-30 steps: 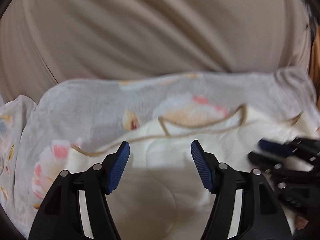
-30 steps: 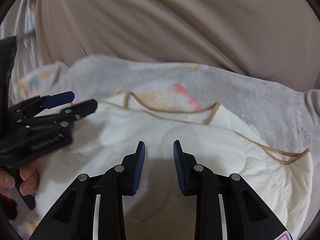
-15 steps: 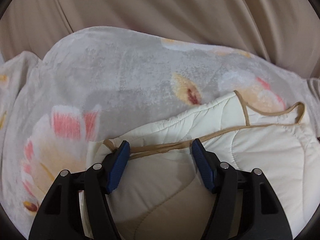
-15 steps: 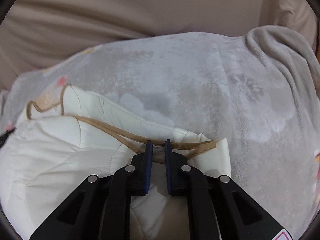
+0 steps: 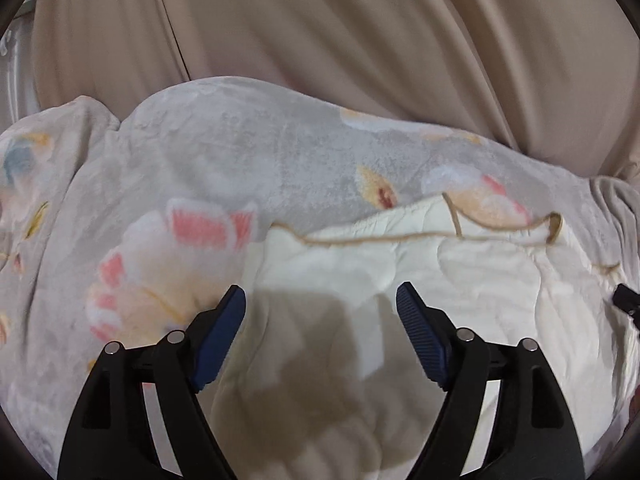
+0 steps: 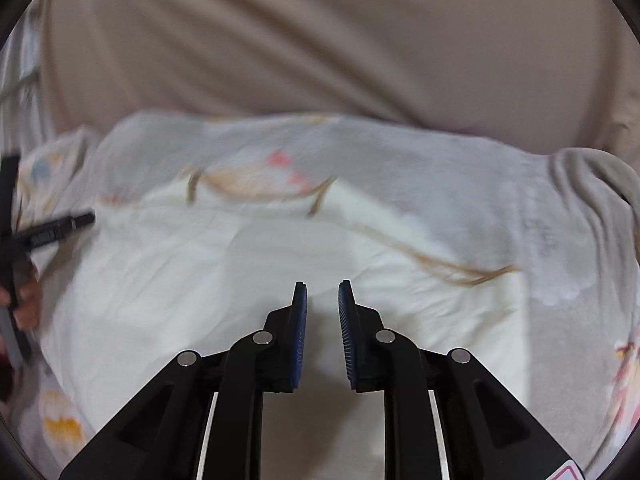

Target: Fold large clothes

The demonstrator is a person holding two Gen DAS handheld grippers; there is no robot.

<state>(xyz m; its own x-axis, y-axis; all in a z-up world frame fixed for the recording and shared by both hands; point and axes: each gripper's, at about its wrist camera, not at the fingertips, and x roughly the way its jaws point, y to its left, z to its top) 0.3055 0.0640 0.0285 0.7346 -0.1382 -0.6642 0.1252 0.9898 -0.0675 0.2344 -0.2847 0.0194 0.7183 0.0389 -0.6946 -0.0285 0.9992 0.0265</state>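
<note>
- The cream quilted garment, edged in tan piping, lies spread on a grey floral blanket, with beige fabric rising behind both.
- The left gripper hangs over the near left part of the garment, its blue pads spread wide; the jaws have just been opening and nothing is caught between them, only the cloth lying below.
- The right gripper hovers over the middle of the garment. Its jaws stand a narrow gap apart and have just been opening a little; the pads pinch nothing.
- From the right wrist view the left gripper shows at the left edge, blurred, held by a hand at the garment's left border.
- The piping runs across the garment's far side and loops at the neckline, against the blanket.
- A dark tip of the right gripper pokes in at the right edge of the left wrist view.
</note>
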